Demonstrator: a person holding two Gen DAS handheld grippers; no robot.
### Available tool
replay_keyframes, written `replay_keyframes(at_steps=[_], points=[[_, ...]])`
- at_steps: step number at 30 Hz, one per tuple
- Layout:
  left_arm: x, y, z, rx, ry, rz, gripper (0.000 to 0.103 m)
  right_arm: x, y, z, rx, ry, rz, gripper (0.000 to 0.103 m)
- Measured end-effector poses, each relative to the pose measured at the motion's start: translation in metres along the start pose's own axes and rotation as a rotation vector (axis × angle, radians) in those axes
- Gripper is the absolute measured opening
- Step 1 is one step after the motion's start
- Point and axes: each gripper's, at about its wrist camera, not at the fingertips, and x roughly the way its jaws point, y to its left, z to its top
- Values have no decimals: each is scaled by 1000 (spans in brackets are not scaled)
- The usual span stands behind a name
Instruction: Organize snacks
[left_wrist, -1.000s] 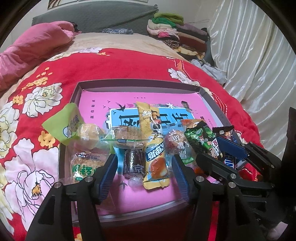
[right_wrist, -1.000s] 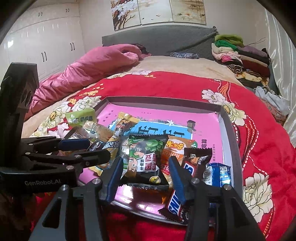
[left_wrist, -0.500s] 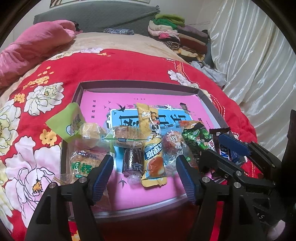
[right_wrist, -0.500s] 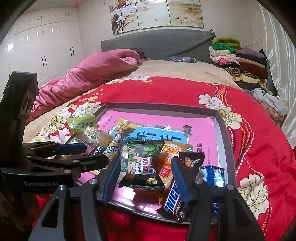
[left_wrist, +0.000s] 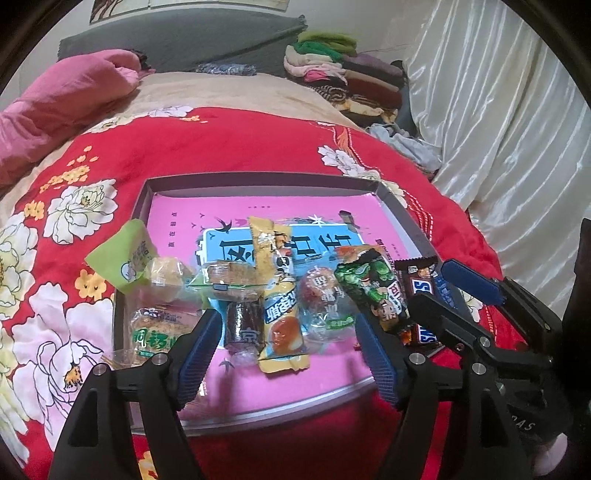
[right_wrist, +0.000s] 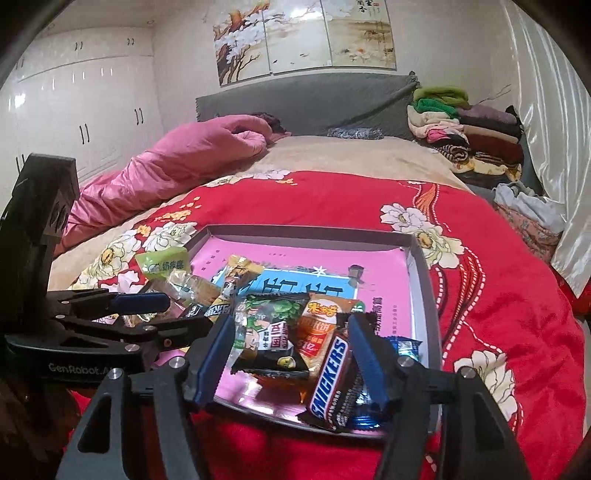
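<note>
Snacks (left_wrist: 280, 295) in a row across the pink-lined tray (left_wrist: 258, 410) on the red bedspread (left_wrist: 229, 140), left gripper (left_wrist: 288, 354) fingers wider than a second ago, gripping nothing, right view, right gripper (right_wrist: 291, 354) jaws just opened wider, Snickers bar (right_wrist: 328, 376) and green packet (right_wrist: 269, 332) loose between them.

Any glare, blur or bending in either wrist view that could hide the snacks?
Left wrist: snacks sharp, glare on clear wrappers, tray rim bowed by the fisheye. Right wrist: Snickers bar readable, corners dark, glare on wardrobe doors.
</note>
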Motion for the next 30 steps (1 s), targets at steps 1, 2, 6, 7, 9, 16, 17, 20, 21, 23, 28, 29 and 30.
replay_keyframes(at_steps=[1,2,6,7,9,16,17,20,21,23,28,29,30], points=[[0,-1,0,2,0,-2,78,-1,-1,0,4,-2,-2,64],[-1,-1,0,3,0,-6,78,-2,-3,0,11,-1,-1,65],[-5,-5,0,9,-9,-7,79,-5,-7,1,28,-8,0,66],[-7,-6,0,12,-12,-3,79,-6,-8,1,32,-10,-1,66],[-10,-6,1,13,-18,-1,79,-7,-9,2,38,-15,-4,67],[-18,-10,3,4,-32,-17,81,-12,-13,3,56,-30,-35,69],[-19,-11,3,5,-37,-17,81,-13,-14,3,59,-32,-39,69],[-23,-12,4,-2,-51,-26,81,-15,-16,3,68,-38,-50,70],[-24,-12,5,-9,-55,-29,81,-15,-17,3,70,-40,-53,71],[-26,-11,5,-18,-60,-30,81,-16,-18,3,75,-42,-58,72],[-35,-10,6,-18,-91,15,81,-18,-17,3,79,-47,-62,72],[-36,-10,7,-16,-95,24,81,-19,-17,3,78,-50,-63,73],[-37,-10,7,-15,-100,33,81,-20,-16,3,77,-53,-65,73]])
